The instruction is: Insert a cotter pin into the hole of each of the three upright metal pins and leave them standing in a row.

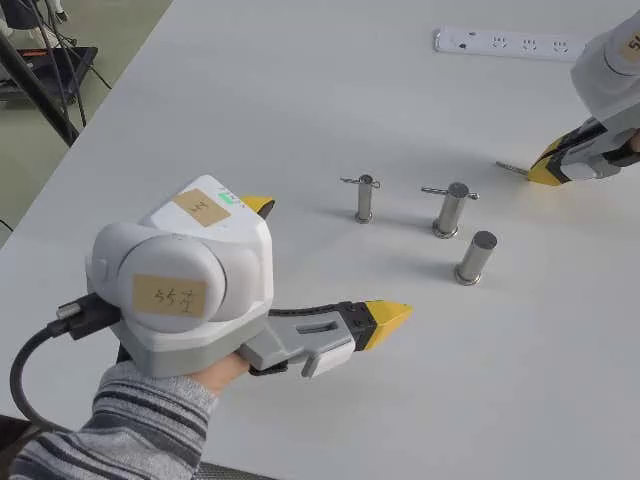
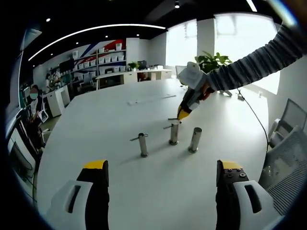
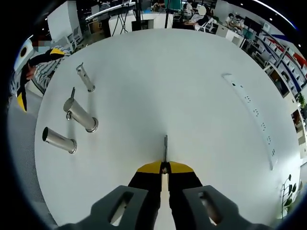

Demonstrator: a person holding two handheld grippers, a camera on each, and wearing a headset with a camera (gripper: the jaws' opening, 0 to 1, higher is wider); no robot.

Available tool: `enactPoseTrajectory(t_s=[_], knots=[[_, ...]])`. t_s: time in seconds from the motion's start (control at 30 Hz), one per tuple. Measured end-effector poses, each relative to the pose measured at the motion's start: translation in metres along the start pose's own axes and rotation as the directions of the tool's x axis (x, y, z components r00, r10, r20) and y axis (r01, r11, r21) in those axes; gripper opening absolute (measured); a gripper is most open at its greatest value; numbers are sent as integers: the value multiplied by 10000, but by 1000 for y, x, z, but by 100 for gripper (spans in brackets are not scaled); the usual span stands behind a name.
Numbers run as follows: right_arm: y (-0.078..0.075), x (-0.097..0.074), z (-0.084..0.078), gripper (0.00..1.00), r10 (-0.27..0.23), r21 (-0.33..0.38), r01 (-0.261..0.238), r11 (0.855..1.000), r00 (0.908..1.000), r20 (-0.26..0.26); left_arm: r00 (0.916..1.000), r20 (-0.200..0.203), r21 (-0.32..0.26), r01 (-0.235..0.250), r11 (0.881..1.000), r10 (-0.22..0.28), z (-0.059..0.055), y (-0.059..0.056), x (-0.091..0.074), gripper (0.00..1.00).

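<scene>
Three upright metal pins stand on the white table. The left pin [image 1: 365, 198] and the middle pin [image 1: 450, 208] each carry a cotter pin through the top. The nearest pin [image 1: 476, 257] shows a bare top. My left gripper [image 1: 325, 260] is open, low over the table, left of the row. Its yellow tips frame the pins [image 2: 174, 133] in the left gripper view. My right gripper [image 1: 545, 172] is shut on a cotter pin [image 1: 512, 168] that points toward the row from the right. The same cotter pin [image 3: 165, 148] sticks out past the shut tips [image 3: 164, 167].
A white power strip [image 1: 508, 44] lies at the far edge of the table [image 1: 300, 100]. Black cables and a stand [image 1: 40, 60] are off the table's left side. Office chairs [image 2: 288, 139] stand at the right in the left gripper view.
</scene>
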State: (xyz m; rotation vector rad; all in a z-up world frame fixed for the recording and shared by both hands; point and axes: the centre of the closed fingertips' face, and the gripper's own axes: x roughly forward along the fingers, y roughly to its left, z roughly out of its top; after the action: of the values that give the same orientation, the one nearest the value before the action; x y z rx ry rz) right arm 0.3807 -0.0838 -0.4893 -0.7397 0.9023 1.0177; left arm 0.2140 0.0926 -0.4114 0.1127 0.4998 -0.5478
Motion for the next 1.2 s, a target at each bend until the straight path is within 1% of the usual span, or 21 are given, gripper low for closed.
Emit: enactPoseTrajectory(t_s=[0.07,0.17,0.2,0.23,0.3,0.37,0.43,0.53,0.63,0.77,0.83,0.9,0.93,0.97,1.0,1.13,1.2], knots=[[2,0,0,0,-8,-267,5,9996,9999,-128,10000,16,-5,34,10000,-34,1,-1,0,92],[3,-1,1,0,29,-418,-39,9991,9997,-240,10000,19,-22,74,10000,-74,1,-1,1,92],[4,-1,1,0,47,-681,-66,9977,9996,-289,10000,-3,-24,78,10000,-78,1,-1,1,92],[5,-1,1,0,43,-750,-65,9972,9996,-292,10000,-8,-13,81,10000,-81,1,-1,1,92],[4,-2,2,0,-115,-1006,85,9949,9995,-289,10000,-12,-9,81,10000,-81,2,-1,1,92],[6,-5,4,0,-161,-1164,135,9931,9996,-216,10000,-28,-14,-35,10000,35,2,1,1,92],[6,-10,6,0,-250,-1260,233,9918,9996,-122,9999,-99,32,-21,10000,21,1,2,1,91],[9,-19,8,0,-257,-1380,248,9901,9997,-50,9999,-157,96,-53,9999,55,2,4,1,91],[13,-28,8,0,-349,-1500,353,9881,9994,58,9999,-144,124,-19,9999,21,5,4,1,89],[18,-41,10,0,-508,-1530,555,9867,9981,343,9999,-77,132,95,9999,-94,11,2,2,86],[22,-52,14,0,-680,-1655,771,9832,9959,597,9999,-69,150,154,9998,-153,14,1,3,83],[26,-59,18,0,-733,-1569,859,9839,9938,841,9998,-104,155,183,9997,-182,16,0,4,81],[30,-64,21,0,-764,-1475,913,9848,9916,1039,9996,-140,163,229,9996,-227,17,-1,5,80],[27,-58,19,0,-790,-1417,955,9853,9898,1182,9996,-143,179,248,9995,-245,18,-2,5,79],[29,-59,21,0,-823,-1418,1014,9847,9875,1347,9995,-165,217,262,9994,-258,19,-4,6,79],[40,-70,31,0,-881,-1560,1167,9808,9798,1793,9988,-209,312,449,9985,-443,26,-8,7,75],[47,-75,37,0,-910,-1576,1250,9796,9741,2070,9987,-280,301,425,9986,-416,28,-8,10,72]])
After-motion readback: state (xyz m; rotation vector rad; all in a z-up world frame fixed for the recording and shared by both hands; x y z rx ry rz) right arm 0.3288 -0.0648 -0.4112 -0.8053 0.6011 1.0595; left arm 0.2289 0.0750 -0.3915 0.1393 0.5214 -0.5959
